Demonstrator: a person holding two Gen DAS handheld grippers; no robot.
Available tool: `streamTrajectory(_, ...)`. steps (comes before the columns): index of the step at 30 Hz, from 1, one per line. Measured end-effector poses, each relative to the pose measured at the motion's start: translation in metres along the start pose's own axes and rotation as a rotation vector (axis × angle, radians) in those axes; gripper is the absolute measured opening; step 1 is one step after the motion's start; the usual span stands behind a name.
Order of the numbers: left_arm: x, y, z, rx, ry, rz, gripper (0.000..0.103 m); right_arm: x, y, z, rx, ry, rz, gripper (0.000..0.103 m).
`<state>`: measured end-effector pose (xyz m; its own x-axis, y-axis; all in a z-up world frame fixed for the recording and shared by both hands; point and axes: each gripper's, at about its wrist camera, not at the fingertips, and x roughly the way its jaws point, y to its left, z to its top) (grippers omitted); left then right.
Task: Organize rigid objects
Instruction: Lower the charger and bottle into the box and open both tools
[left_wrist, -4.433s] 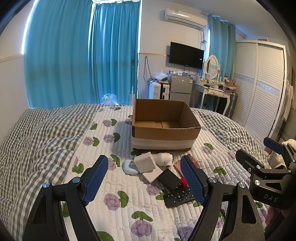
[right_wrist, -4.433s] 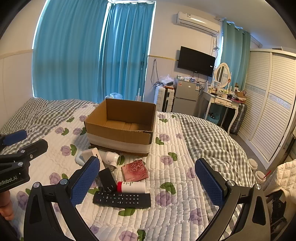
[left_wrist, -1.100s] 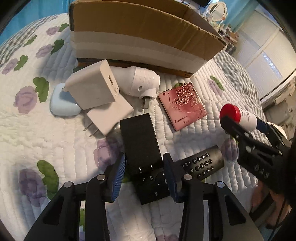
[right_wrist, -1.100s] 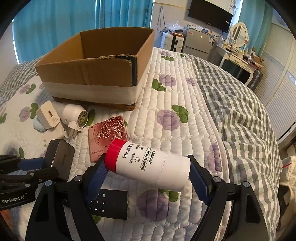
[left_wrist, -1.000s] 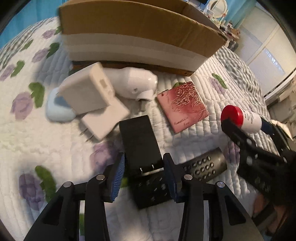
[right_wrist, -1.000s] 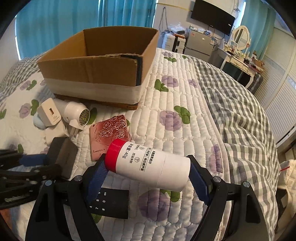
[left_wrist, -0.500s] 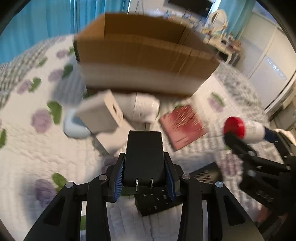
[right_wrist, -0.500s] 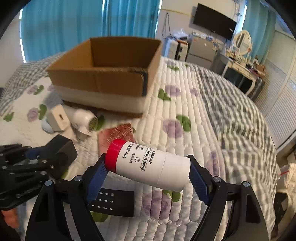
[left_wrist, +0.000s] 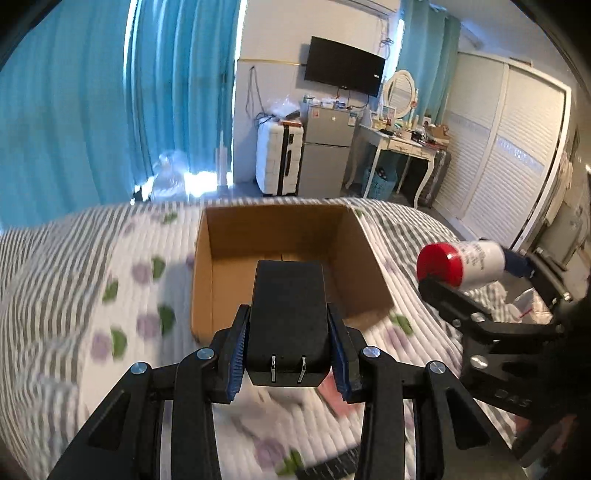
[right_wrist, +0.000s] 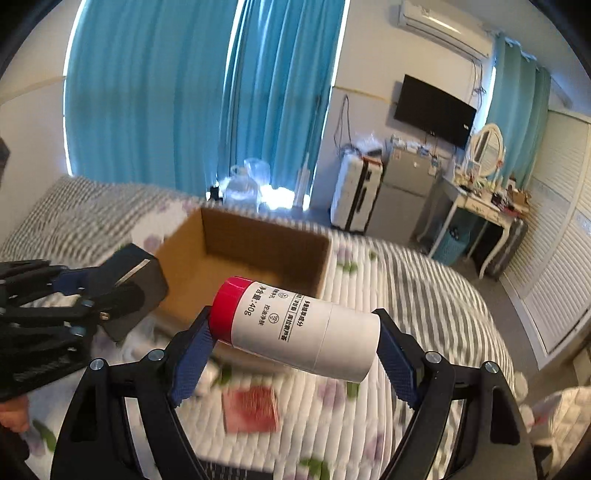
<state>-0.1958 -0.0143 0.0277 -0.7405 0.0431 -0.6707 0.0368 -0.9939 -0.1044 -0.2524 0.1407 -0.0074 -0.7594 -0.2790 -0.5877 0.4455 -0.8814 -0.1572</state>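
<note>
Here the left gripper (left_wrist: 290, 363) is clenched on a black charger block (left_wrist: 288, 321), its blue pads pressed against the block's two long sides, the two metal prongs facing the camera. The block is held off the bed, in front of the near wall of the open cardboard box (left_wrist: 236, 240) and, in the left wrist view, overlapping the box's opening. From the right wrist view the same block (right_wrist: 135, 286) sits to the left of the box (right_wrist: 258, 243), close to its near left corner, though whether it is over the rim cannot be told.

The right gripper (right_wrist: 293, 349) is grasping a white bottle with a red cap (right_wrist: 295, 328) — lying crosswise between the pads, cap toward the left, printed black text facing up. It is held in the air just before the box's near wall. In the left wrist view the bottle (left_wrist: 461, 264) appears to the right of the box, apart from it.

The box stands on a quilted bedspread (right_wrist: 369, 406) with purple flowers and green leaves. On the bedspread, nearer than the box, lies a flat red patterned card (right_wrist: 251, 408), blurred. Nearer still, a dark remote control (left_wrist: 332, 467) shows only partly at the lower edge of the left wrist view.
</note>
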Motion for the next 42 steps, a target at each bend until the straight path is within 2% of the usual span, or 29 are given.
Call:
streamTrajectory(4, 0.042, 0.013, 0.024, 0.002, -0.002, 0.010, 0.038, 0.034, -0.004, 0.029, 0.026, -0.015, 0.023, 0.082)
streamTrajectory(7, 0.080, 0.022, 0.028, 0.004, 0.027, 0.020, 0.038, 0.065, -0.007, 0.038, 0.040, -0.001, 0.028, 0.082)
streamTrajectory(12, 0.129, 0.022, 0.013, 0.045, 0.086, 0.022, 0.039, 0.108, -0.011, 0.037, 0.051, 0.039, 0.043, 0.082)
streamTrajectory(17, 0.153, 0.021, 0.002, 0.064, 0.144, 0.001, 0.042, 0.126, -0.013, 0.027, 0.046, 0.058, 0.054, 0.082)
streamTrajectory(19, 0.145, 0.021, 0.005, 0.065, 0.080, -0.001, 0.050, 0.127, -0.016, 0.026, 0.059, 0.054, 0.053, 0.082)
streamTrajectory(20, 0.139, 0.022, 0.008, 0.062, 0.057, 0.007, 0.064, 0.127, -0.019, 0.027, 0.063, 0.056, 0.055, 0.082)
streamTrajectory(21, 0.134, 0.022, 0.011, 0.058, 0.040, 0.015, 0.070, 0.127, -0.021, 0.028, 0.066, 0.058, 0.058, 0.082)
streamTrajectory(28, 0.094, 0.047, 0.034, 0.015, -0.046, 0.088, 0.070, 0.129, -0.016, 0.044, 0.064, 0.067, 0.060, 0.082)
streamTrajectory(32, 0.086, 0.068, 0.040, -0.034, -0.075, 0.105, 0.073, 0.162, -0.009, 0.050, 0.104, 0.113, 0.067, 0.082)
streamTrajectory(35, 0.088, 0.073, 0.036, -0.043, -0.073, 0.107, 0.073, 0.181, -0.004, 0.048, 0.098, 0.137, 0.033, 0.083)
streamTrajectory(38, 0.088, 0.072, 0.032, -0.031, -0.075, 0.134, 0.073, 0.185, -0.004, 0.051, 0.109, 0.122, -0.027, 0.098)
streamTrajectory(42, 0.072, 0.068, 0.034, -0.037, -0.089, 0.128, 0.073, 0.156, -0.010, 0.059, 0.121, 0.066, -0.021, 0.099)
